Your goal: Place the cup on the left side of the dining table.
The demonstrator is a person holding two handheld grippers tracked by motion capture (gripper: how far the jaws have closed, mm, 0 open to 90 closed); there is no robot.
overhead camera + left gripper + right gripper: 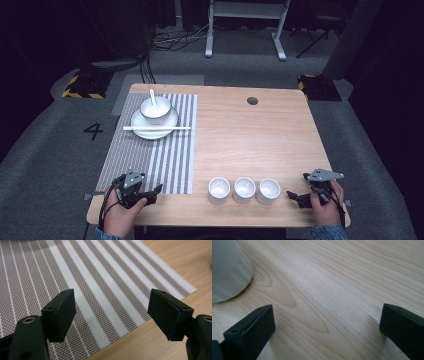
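Observation:
Three white cups stand in a row near the table's front edge: left cup [219, 189], middle cup [244, 189], right cup [268, 190]. My right gripper [295, 196] rests open on the wood just right of them, nothing between its jaws; the nearest cup [228, 270] shows at the left of the right gripper view. My left gripper [152, 192] is open at the front left, low over the near right corner of the striped placemat [100, 287]. At the mat's far end a white bowl [155, 108] with a spoon [152, 97] sits on a plate [150, 131], chopsticks [156, 128] laid across.
The wooden table [250, 135] has a dark round hole [252, 100] near its far edge. A white desk frame [245, 25] and cables lie on the floor beyond. Yellow-black blocks [82, 85] flank the table's far corners.

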